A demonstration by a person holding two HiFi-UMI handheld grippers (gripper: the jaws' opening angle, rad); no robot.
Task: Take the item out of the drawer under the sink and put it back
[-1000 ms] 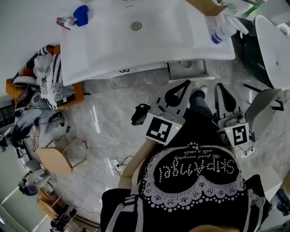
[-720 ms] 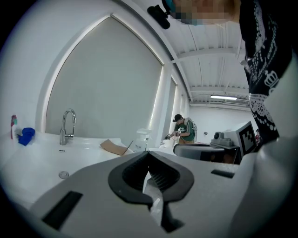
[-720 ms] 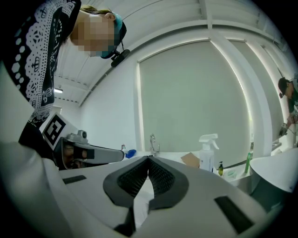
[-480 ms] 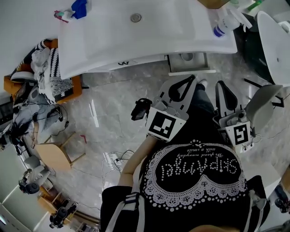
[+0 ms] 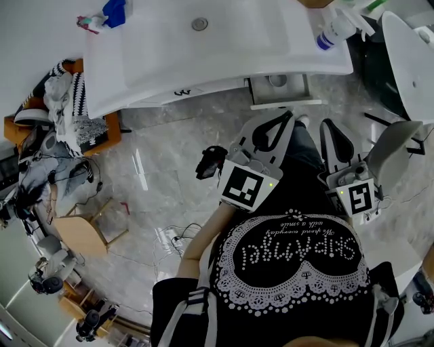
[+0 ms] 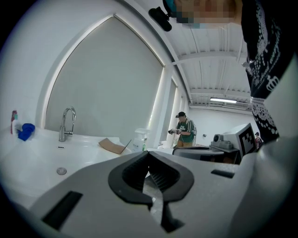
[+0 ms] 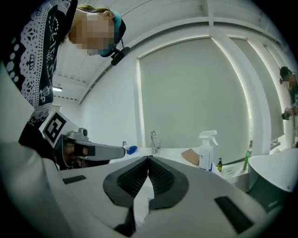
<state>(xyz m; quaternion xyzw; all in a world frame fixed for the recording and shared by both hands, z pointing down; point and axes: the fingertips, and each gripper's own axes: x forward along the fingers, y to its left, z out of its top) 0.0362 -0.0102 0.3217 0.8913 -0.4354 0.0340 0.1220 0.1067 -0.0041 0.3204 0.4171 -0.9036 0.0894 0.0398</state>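
Note:
A white sink (image 5: 203,54) spans the top of the head view. Under its right part a small drawer (image 5: 281,103) stands pulled out, with a pale round item (image 5: 277,80) inside. My left gripper (image 5: 288,116) points at the drawer from just below it, jaws shut and empty; in the left gripper view its tips (image 6: 149,152) meet with nothing between them. My right gripper (image 5: 328,123) hangs beside it to the right, also shut and empty (image 7: 149,158). Neither gripper touches the drawer.
A spray bottle (image 5: 332,34), a piece of cardboard (image 6: 111,145), a faucet (image 6: 65,123) and a blue thing (image 5: 115,12) sit on the sink top. An orange basket of clothes (image 5: 68,108) stands left, a white basin (image 5: 407,54) right. Another person (image 6: 185,130) stands far off.
The head view has shifted slightly. Both grippers stay shut and almost still in front of the drawer.

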